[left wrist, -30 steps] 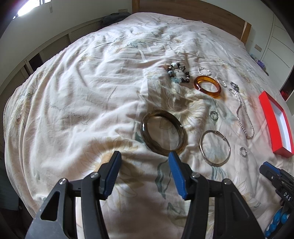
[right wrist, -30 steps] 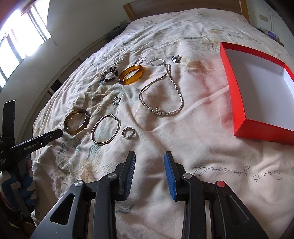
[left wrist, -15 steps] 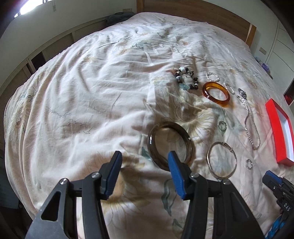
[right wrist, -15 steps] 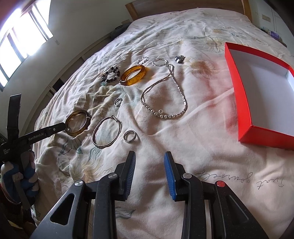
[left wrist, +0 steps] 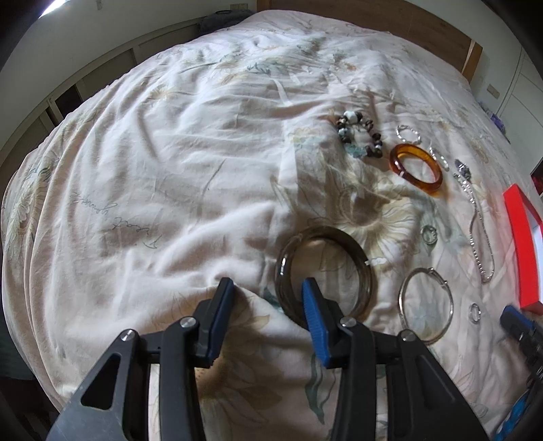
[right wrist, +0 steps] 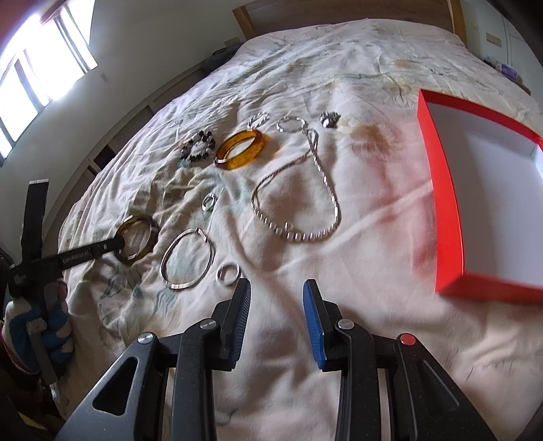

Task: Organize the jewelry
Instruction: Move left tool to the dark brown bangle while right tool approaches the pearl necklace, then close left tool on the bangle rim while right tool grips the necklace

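Observation:
Jewelry lies spread on a floral bedspread. My left gripper (left wrist: 268,291) is open, its right finger inside the dark olive bangle (left wrist: 356,247) and its left finger outside the rim. The same bangle shows in the right wrist view (right wrist: 135,239) with the left gripper's fingers (right wrist: 113,246) at it. My right gripper (right wrist: 276,298) is open and empty, just short of a small silver ring (right wrist: 227,273). Beside it lie a thin silver bangle (right wrist: 188,259), a silver chain necklace (right wrist: 298,207), an amber bangle (right wrist: 241,149) and a beaded bracelet (right wrist: 198,146).
An open red box (right wrist: 444,203) with a white inside sits on the bed at the right. Small rings (right wrist: 208,202) and silver pieces (right wrist: 288,123) lie among the jewelry. A wooden headboard (left wrist: 373,13) and a wall stand behind the bed.
My left gripper has moved forward and right until its fingers straddle the dark bangle's rim. My right gripper has edged forward toward the small silver ring.

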Tool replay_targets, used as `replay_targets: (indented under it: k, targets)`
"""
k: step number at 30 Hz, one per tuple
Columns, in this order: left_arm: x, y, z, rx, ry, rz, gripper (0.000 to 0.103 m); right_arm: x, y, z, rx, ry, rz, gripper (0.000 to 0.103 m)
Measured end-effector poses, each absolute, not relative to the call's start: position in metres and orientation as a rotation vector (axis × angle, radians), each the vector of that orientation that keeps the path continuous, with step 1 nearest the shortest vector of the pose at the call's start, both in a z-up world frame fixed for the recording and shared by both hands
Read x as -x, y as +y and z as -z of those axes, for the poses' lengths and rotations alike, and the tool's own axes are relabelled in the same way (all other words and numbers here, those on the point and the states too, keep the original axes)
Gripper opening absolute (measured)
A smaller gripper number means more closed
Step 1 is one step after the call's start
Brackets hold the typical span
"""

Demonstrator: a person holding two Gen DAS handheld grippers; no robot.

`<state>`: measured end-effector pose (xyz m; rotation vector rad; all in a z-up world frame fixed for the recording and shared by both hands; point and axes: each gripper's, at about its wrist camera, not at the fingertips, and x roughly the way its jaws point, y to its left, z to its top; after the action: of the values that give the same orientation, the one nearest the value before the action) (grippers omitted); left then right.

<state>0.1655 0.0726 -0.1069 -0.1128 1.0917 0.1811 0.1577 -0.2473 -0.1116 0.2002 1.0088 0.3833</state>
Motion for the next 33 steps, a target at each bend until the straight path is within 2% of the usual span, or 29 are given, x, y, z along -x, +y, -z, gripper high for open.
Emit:
replay_targets:
  k: [12, 17, 33]
  targets:
    - [-0.172, 0.079, 0.119, 0.129, 1.116, -0.184, 0.031, -0.200, -0.230, 0.116, -0.204, 1.003, -0.395, 0.033]
    - [-0.173, 0.079, 0.121, 0.127, 1.118, -0.188, 0.024, -0.202, -0.226, 0.125, -0.196, 1.019, -0.400, 0.033]
    - [-0.185, 0.076, 0.131, 0.109, 1.172, -0.182, 0.022, -0.224, -0.212, 0.145, -0.146, 1.060, -0.428, 0.031]
